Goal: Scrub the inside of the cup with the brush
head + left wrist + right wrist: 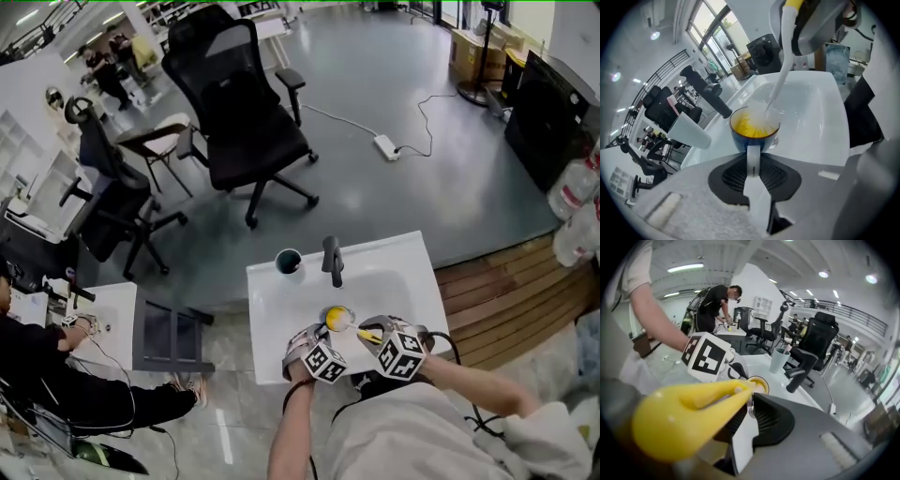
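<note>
A cup [337,319], blue outside and yellow inside, hangs over the white sink basin [398,286]. In the left gripper view the cup [754,126] sits just beyond the jaws, and my left gripper [752,161] is shut on its white handle. A brush [780,79] with a white neck comes down from above, its bristles inside the cup. My right gripper [747,408] is shut on the brush's yellow handle [689,413], pointing toward the cup [758,383]. In the head view the left gripper [323,349] and right gripper [380,339] are close together at the sink's near edge.
A dark faucet [332,260] stands at the back of the sink, with a pale cup [288,262] to its left on the rim. Black office chairs [244,112] stand on the floor beyond. A person [56,375] works at a desk on the left.
</note>
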The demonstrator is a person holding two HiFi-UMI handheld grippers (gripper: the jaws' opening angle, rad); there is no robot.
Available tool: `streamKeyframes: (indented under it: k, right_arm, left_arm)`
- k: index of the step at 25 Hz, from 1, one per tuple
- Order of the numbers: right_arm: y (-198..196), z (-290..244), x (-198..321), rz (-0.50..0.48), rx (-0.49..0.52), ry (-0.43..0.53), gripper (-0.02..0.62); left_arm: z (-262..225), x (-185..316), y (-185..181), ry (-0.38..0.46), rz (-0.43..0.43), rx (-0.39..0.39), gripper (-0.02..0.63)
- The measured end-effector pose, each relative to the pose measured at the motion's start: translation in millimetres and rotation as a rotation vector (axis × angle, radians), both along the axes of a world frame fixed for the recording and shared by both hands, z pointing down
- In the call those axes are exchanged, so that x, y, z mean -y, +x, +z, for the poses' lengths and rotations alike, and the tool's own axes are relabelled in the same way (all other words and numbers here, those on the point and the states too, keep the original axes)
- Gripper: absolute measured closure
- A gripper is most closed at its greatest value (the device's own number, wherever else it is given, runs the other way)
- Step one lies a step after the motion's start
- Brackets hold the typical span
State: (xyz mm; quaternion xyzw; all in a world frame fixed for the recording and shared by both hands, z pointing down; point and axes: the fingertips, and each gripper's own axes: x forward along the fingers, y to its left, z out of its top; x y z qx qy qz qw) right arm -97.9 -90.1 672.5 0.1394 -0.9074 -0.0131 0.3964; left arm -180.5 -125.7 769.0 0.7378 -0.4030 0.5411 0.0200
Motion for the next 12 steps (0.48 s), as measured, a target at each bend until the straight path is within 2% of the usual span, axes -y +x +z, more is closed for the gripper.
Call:
streamKeyframes:
  k: [5, 9, 12]
  right_arm:
    - [-0.5, -12.1, 16.4, 0.358, 0.250, -0.250, 0.545]
    - [4.0, -12.3, 19.1, 0.533, 0.357, -0.361, 0.545]
    - [8.1, -12.4, 24.4, 0.736, 0.483, -0.555, 0.545]
  left_arm:
    - [-9.3, 10.4, -4.7, 0.036, -0.097, -0.059, 0.551]
    - [-10.3, 11.8, -5.7, 0.045, -0.139, -0.101, 0.549]
    - [-9.8, 12.6, -6.4, 0.052, -0.167, -0.110, 0.549]
